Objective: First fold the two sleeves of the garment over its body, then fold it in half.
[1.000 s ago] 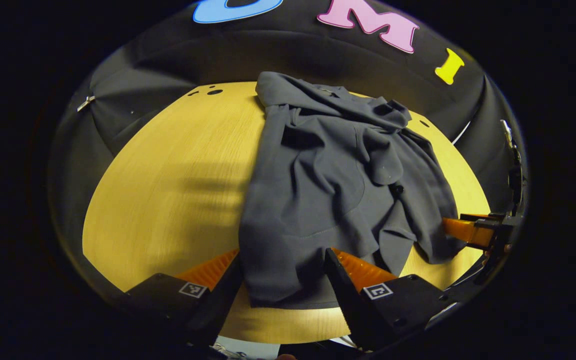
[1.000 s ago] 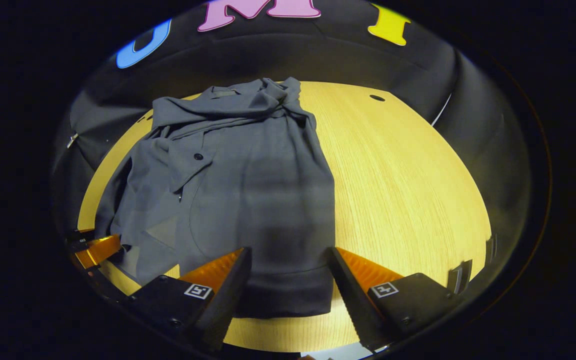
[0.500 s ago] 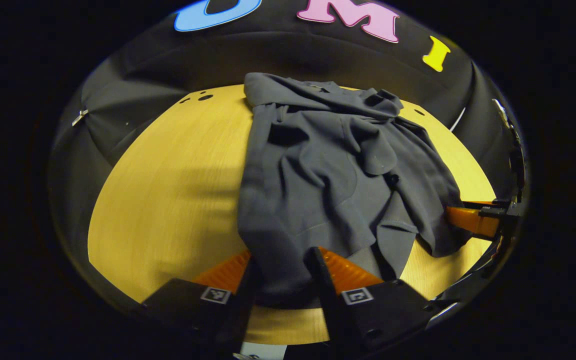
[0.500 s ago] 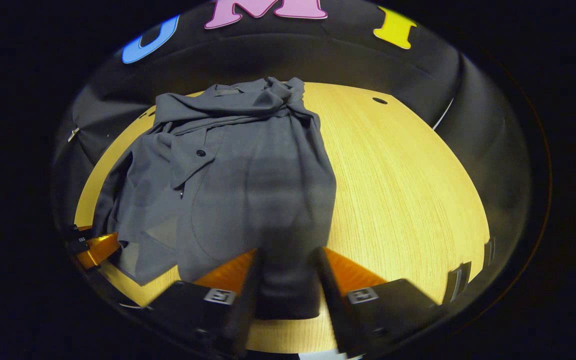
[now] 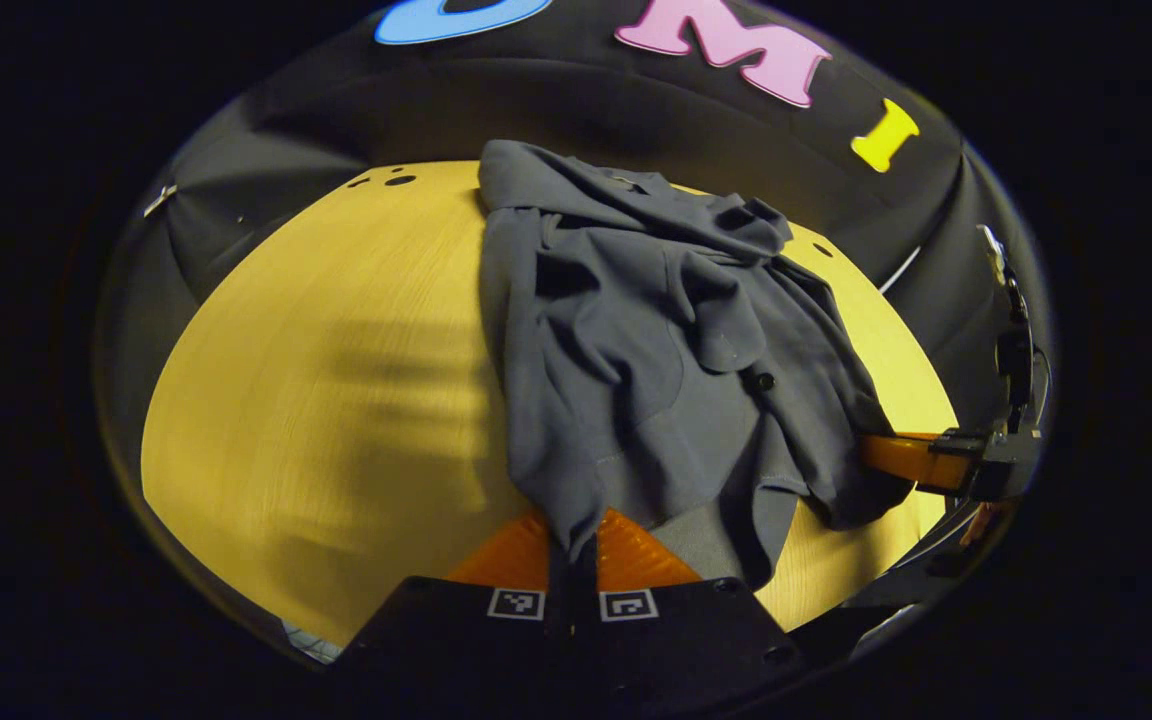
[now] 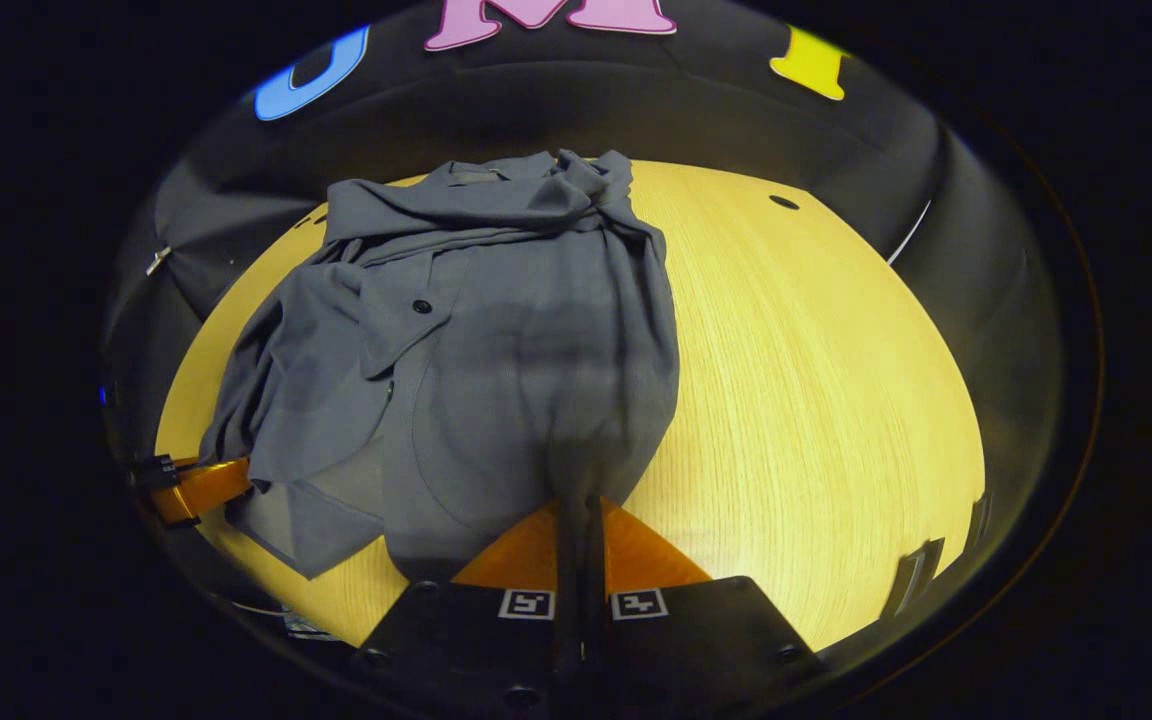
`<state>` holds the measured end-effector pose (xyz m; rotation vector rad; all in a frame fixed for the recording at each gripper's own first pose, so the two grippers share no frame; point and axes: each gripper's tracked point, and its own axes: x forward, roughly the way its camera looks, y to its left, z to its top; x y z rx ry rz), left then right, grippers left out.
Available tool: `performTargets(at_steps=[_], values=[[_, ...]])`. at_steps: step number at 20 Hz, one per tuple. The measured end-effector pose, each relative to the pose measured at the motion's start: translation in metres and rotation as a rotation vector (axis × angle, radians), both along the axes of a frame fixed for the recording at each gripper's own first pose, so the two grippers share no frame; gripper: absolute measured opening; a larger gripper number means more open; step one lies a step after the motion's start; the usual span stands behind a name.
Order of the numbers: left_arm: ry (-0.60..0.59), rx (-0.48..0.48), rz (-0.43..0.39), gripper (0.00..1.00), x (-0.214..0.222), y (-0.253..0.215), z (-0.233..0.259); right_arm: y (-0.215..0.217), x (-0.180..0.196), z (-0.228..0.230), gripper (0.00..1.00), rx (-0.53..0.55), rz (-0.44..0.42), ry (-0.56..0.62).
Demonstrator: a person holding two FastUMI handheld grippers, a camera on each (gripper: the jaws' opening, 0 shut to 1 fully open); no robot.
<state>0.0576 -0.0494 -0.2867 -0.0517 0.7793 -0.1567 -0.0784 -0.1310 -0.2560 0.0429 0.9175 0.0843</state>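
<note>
garment (image 5: 656,340): grey, lying on the yellow counter (image 5: 336,400); long axis running from the near hem away to the collar by the far wall; sleeves already lying over the body, loosely and with wrinkles.

left gripper (image 5: 574,545): fingers pinched together on the near hem corner at the garment's left side; cloth rising straight out of the closed fingers.

right gripper (image 6: 579,530): fingers clamped together on the near hem corner at the garment's right side; seen from the left gripper view as a finger (image 5: 901,458) tucked under the hem at far right.

key relation: both grippers at the near end, one on each hem corner, the whole garment stretching away in front of them toward the collar; likely step, the fold in half, carrying the hem forward along that long axis onto the collar end; neither gripper nearer than the other.

left gripper view only: ragged lower flaps hanging between the two held corners, a dark button (image 5: 762,381) mid-body, a rumpled sleeve over the chest.

right gripper view only: smoother right half of the body, bare counter stretching off to the right, left gripper's finger (image 6: 198,487) poking in at the lower left edge of the cloth.

risk, as a guess: loose sleeves slipping out of place as the hem lifts.
</note>
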Motion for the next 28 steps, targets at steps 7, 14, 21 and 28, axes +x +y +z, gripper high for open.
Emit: performTargets(at_steps=[7, 14, 21, 28], values=[[-0.050, -0.078, 0.036, 0.06, 0.006, -0.005, 0.051, 0.002, 0.021, 0.036, 0.06, 0.028, 0.069, -0.041], [-0.109, -0.140, 0.063, 0.06, 0.042, -0.010, 0.110, 0.008, 0.065, 0.076, 0.06, 0.075, 0.096, -0.106], [-0.207, -0.208, 0.088, 0.05, 0.105, -0.013, 0.180, 0.009, 0.142, 0.129, 0.06, 0.112, 0.098, -0.223], [-0.340, -0.208, 0.084, 0.05, 0.186, -0.018, 0.245, 0.010, 0.236, 0.180, 0.06, 0.117, 0.106, -0.362]])
